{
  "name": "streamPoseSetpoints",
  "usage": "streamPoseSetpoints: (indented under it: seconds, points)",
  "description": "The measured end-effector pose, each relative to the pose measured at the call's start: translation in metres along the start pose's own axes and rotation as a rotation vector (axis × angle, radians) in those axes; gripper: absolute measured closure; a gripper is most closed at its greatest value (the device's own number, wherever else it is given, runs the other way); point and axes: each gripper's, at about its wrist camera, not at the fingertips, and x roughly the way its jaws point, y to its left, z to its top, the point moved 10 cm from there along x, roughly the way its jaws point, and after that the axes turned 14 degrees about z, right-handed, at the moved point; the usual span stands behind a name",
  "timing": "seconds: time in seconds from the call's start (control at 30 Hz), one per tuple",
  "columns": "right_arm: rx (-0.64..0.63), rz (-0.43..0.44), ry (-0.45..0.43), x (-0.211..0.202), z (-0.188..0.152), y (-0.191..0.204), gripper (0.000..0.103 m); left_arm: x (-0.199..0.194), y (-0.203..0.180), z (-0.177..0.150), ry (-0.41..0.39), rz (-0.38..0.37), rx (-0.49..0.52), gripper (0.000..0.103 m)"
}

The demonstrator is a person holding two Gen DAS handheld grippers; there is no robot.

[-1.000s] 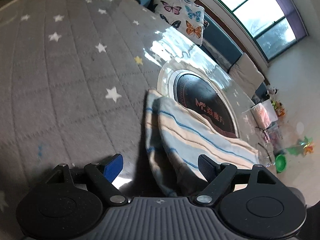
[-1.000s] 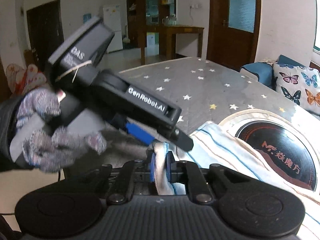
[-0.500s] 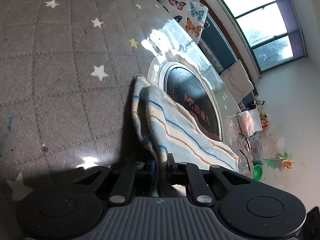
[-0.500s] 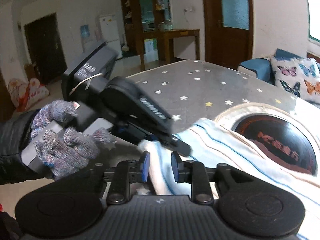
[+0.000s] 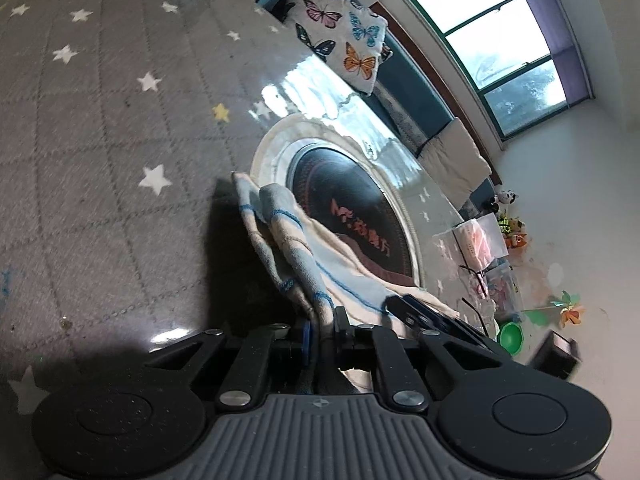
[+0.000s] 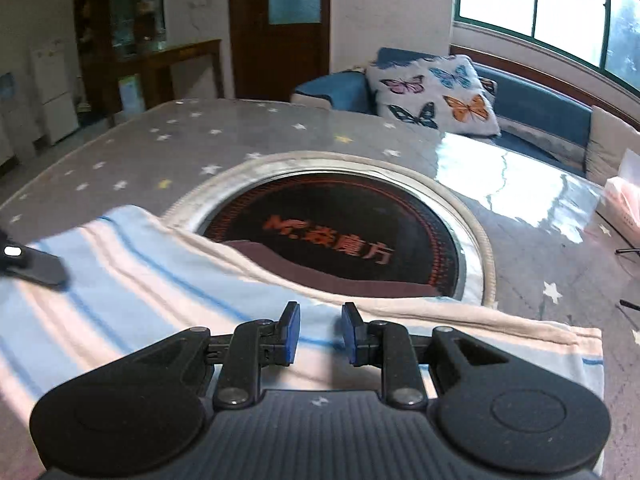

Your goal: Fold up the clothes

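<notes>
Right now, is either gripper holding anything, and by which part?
The left gripper is shut on the striped cloth, pinching a bunched, folded edge. The right gripper is open above the cloth, holding nothing.

At your 1 o'clock: bright window [image 6: 560, 12] above a blue sofa [image 6: 532, 108] with a butterfly cushion [image 6: 432, 96] | 12 o'clock: dark wooden door [image 6: 280, 28] | 10 o'clock: wooden cabinet [image 6: 120, 24], white fridge [image 6: 52, 88] | white walls [image 6: 388, 4]

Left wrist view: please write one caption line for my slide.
Left gripper shut on a bunched edge of the striped cloth, beside the round black cooktop in the star-patterned table.
</notes>
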Motion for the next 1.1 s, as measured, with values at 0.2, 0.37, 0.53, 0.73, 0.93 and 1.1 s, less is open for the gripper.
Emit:
streamPoseSetpoints:
  seconds: [0.2,0.37,0.53,0.73,0.93,1.1]
  points:
    - [-0.021,-0.066,-0.001,0.018,-0.004,-0.01,0.082,-0.003,-0.01,0.003,-0.006,-0.007,0.021,0.091]
    - [0.003,-0.054,-0.003,0.009,-0.005,-0.011,0.08,-0.009,-0.023,0.006,-0.02,-0.017,0.04,0.091]
    - [-0.018,-0.036,0.015,-0.005,-0.015,-0.001,0.08,-0.014,-0.044,0.01,-0.031,-0.028,0.062,0.091]
    - [-0.03,0.02,0.033,-0.034,-0.038,0.02,0.079,-0.018,-0.085,0.012,-0.046,-0.039,0.109,0.091]
    - [-0.074,0.046,0.038,-0.066,-0.069,0.04,0.071,-0.013,-0.13,0.005,-0.049,-0.031,0.171,0.091]
    - [-0.131,0.074,0.038,-0.09,-0.092,0.051,0.069,0.001,-0.178,-0.008,-0.036,-0.019,0.245,0.092]
